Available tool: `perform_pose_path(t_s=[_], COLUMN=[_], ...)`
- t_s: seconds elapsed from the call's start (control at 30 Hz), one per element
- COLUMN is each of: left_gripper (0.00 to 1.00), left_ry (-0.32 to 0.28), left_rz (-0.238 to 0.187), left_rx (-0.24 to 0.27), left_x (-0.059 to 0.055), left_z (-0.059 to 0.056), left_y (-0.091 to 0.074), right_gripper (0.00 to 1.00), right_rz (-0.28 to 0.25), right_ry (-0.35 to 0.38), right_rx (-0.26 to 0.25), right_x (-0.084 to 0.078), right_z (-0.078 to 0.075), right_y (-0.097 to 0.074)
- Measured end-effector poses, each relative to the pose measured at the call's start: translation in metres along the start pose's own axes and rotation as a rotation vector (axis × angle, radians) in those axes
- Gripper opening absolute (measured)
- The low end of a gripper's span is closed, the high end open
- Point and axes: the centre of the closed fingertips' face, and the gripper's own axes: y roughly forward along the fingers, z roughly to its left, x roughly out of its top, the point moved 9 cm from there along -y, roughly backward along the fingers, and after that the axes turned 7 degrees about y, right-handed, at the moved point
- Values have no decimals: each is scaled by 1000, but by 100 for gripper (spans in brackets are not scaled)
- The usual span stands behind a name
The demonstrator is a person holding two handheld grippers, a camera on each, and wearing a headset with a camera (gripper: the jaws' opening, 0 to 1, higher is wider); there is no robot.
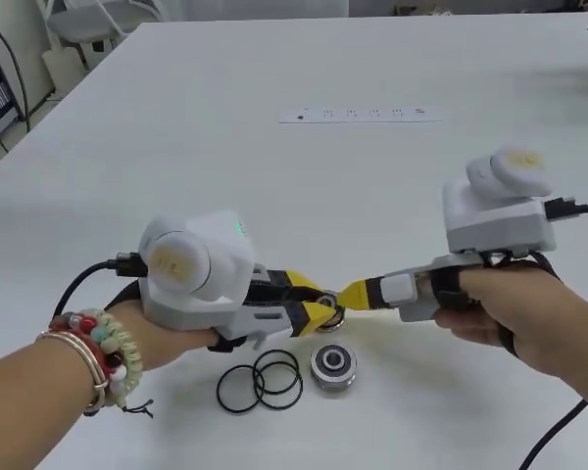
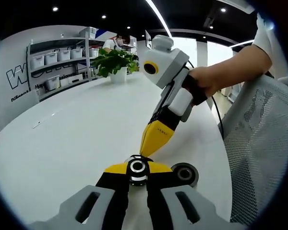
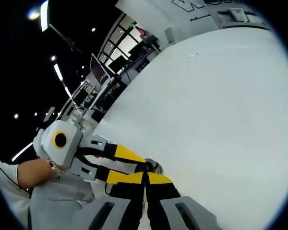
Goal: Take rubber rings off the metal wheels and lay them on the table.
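The white table (image 1: 274, 176) carries the whole job, and judging by what lies on it the work is partly done. The left gripper (image 1: 321, 311) has its yellow-tipped fingers closed to a narrow gap around a small metal wheel (image 2: 138, 170), clamping it between the tips just above the tabletop. The right gripper (image 1: 356, 295) comes in from the opposite side with its fingers pressed together into a single point, and that point touches the far edge of the clamped wheel. Whether a ring is nipped between those tips cannot be told, as the contact is too small to read. A second wheel (image 1: 332, 363) lies flat on the table just below and beside the left fingertips, free of both grippers. Its rim looks dark, so it may have a ring left on it, though that is not certain. Three thin black rubber rings (image 1: 258, 384) lie loose and overlapping on the table under the left fingers, next to that second wheel. So I judge three rings are off and laid down, the clamped wheel is in hand, and the loose wheel may need checking.
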Motion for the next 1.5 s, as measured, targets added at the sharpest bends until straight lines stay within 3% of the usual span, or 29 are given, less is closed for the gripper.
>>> perform_pose_path(t_s=[0.2,0.27,0.3,0.37,0.5,0.63,0.73,0.8,0.83,0.9,0.97,1.0,1.13,1.5], left_gripper=[9,9,9,9,9,8,9,9,10,15,21,24,29,51], left_ry=[-1,-2,-2,-5,-7,-5,47,49,41,-4,-6,-2,-12,55], left_rz=[-1,-1,-1,-2,-3,11,20,28,25,-21,-41,-31,-65,-65], left_rx=[0,0,0,0,1,8,2,-2,-16,-22,-5,-6,-16,-48], left_x=[0,0,0,0,0,1,3,5,6,13,17,19,28,57], left_z=[0,0,0,0,0,-1,-2,-2,-2,-1,2,2,4,7], left_y=[0,0,0,0,0,0,0,0,-1,-3,-6,-7,-17,-45], right_gripper=[0,0,0,0,0,0,0,0,0,0,0,0,0,0], right_rz=[-8,10,-60,-31,-31,-26,-10,-11,-12,-15,-16,-21,-29,-64], right_ry=[-30,-26,-34,-55,-44,-51,-68,-68,-68,-71,-71,-68,-70,-112], right_rx=[9,48,100,40,38,-21,-46,-45,-46,-53,-53,-50,-46,-39], right_x=[2,0,5,6,3,2,1,1,1,2,2,3,5,12], right_z=[3,7,13,11,9,3,1,1,1,1,1,1,3,14], right_y=[1,2,3,2,3,2,3,3,3,3,3,3,2,-5])
